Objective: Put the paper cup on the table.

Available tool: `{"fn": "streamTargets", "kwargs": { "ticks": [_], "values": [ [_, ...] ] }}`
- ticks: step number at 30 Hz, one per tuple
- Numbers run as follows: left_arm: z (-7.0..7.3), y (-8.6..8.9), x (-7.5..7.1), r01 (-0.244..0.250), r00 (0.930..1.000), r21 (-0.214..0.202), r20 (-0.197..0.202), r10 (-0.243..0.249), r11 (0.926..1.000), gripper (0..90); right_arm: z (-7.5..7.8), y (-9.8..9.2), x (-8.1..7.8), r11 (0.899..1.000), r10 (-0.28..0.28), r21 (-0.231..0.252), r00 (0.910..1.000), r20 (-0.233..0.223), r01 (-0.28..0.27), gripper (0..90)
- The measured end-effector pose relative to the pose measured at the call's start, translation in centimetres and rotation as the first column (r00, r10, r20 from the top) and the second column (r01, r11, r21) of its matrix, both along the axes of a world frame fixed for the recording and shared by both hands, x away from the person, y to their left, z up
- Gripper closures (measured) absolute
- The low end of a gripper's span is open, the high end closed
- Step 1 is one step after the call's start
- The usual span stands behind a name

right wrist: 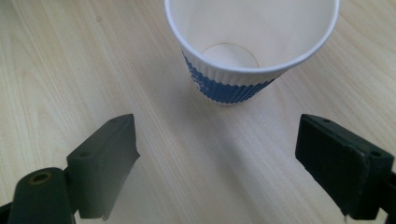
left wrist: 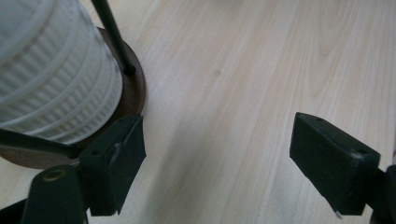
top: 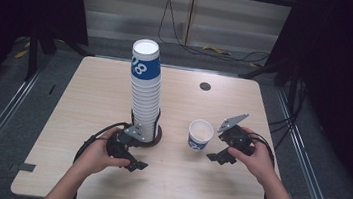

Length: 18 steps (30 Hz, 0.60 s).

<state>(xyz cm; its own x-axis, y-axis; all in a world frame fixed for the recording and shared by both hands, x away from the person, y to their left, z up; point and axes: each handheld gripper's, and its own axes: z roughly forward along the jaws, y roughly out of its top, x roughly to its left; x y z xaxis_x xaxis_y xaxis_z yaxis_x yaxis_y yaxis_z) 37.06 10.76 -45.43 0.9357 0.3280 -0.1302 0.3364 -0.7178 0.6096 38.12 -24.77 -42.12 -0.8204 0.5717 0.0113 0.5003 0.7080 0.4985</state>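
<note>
Standing upright and alone on the pale wooden table (top: pixel 89 99), just ahead of your right gripper (right wrist: pixel 219 163) and its released fingers (right wrist: pixel 105 158), the white-and-blue ribbed paper cup (right wrist: pixel 247 51) could tip if one finger clips its rim. Your left gripper (left wrist: pixel 219 158), fingers apart and grasping nothing, sits beside the tall stack of ribbed paper cups (top: pixel 144 91) on its round brown base (left wrist: pixel 133 88); nudge that and the stack may topple.

You have one tall stack of ribbed paper cups (top: pixel 145 93) standing on one round brown base (top: pixel 156 138); the cups in it sit too tightly nested to count. One single paper cup (top: pixel 200 134) stands apart on the one wooden table (top: pixel 100 91). You hold two grippers, the left gripper (top: pixel 134 156) and the right gripper (top: pixel 221 151).
</note>
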Motion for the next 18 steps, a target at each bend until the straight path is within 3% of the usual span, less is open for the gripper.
{"fn": "streamTargets", "kwargs": {
  "ticks": [9, 10, 11, 16, 17, 18],
  "values": [
    [-0.1, 1.2, 0.3, 0.001, 1.0, 0.016, -0.001, -0.001, 0.9999, 17.4, -0.6, -0.6, -0.9, 1.0, -0.006, 0.007, 0.9996, 0.027, 0.006, 12.1],
    [-0.2, 1.3, 0.3, -0.02, 0.9998, 0.007, -0.005, 0.02, 0.9998, 17.5, -0.6, -0.7, -0.9, 1.0, -0.009, 0.015, 0.9996, 0.025, 0.009, 12.1],
    [-0.3, 1.7, 0.6, -0.023, 0.9997, 0.029, 0.001, 0.023, 0.9993, 17.4, -0.8, -0.9, -1.1, 1.0, -0.016, 0.027, 0.9995, 0.026, 0.016, 12.1],
    [-0.5, 2.6, 1.0, -0.041, 0.9992, 0.026, 0.001, 0.041, 0.9988, 17.4, -1.3, -1.4, -1.3, 0.999, -0.03, 0.031, 0.9992, 0.026, 0.029, 12.1],
    [-0.5, 3.0, 1.2, -0.023, 0.9997, 0.044, 0.007, 0.023, 0.9987, 17.4, -1.4, -1.6, -1.4, 0.999, -0.031, 0.034, 0.9991, 0.029, 0.03, 12.1],
    [-0.6, 3.0, 1.1, -0.05, 0.9987, 0.015, -0.005, 0.05, 0.9986, 17.4, -1.5, -1.7, -1.4, 0.999, -0.038, 0.03, 0.9989, 0.029, 0.037, 12.1]
  ]
}}
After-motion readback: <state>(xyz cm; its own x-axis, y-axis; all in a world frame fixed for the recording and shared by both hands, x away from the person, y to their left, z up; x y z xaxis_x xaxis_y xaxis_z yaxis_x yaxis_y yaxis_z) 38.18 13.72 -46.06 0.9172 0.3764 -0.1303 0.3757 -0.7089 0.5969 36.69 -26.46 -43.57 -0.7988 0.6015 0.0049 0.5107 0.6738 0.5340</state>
